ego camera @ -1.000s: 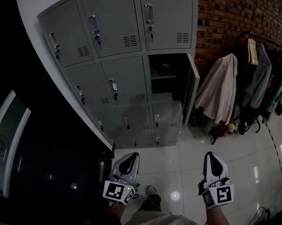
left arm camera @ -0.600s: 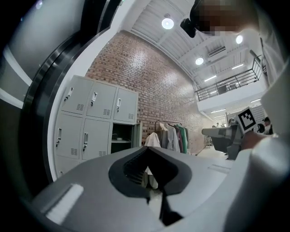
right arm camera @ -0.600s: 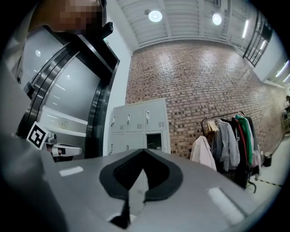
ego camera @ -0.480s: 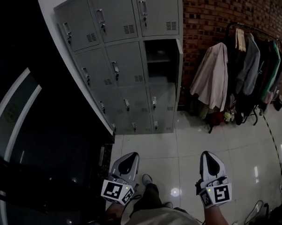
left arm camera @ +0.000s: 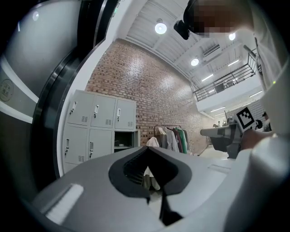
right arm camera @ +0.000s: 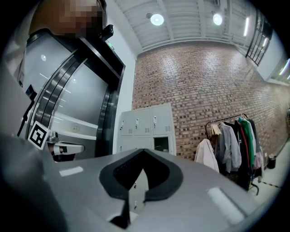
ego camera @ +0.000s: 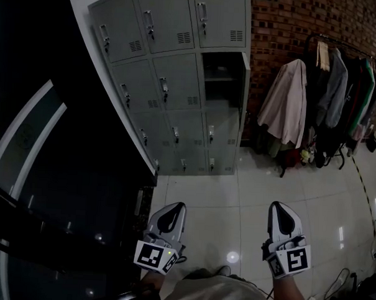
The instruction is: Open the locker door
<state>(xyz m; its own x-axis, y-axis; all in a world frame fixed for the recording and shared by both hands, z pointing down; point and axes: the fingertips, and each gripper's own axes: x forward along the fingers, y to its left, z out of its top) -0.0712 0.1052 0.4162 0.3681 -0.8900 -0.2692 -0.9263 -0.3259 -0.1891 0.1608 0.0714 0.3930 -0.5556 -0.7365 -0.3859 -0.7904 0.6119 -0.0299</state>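
The grey locker bank stands against the brick wall, far ahead of both grippers. In its right column the second compartment is open, and its door stands out edge-on at the right. All the other doors are closed. My left gripper and right gripper hover side by side over the tiled floor, both shut and empty. In the left gripper view, the left gripper points toward the lockers. In the right gripper view, the lockers show beyond the right gripper.
A clothes rack hung with several coats stands right of the lockers against the brick wall. A dark glass wall runs along the left. Glossy floor tiles lie between me and the lockers. Cables lie at the bottom right.
The lockers and coat rack have shrunk and slid up in the head view as I drew back from them. Both grippers keep their places in the view and stay shut.
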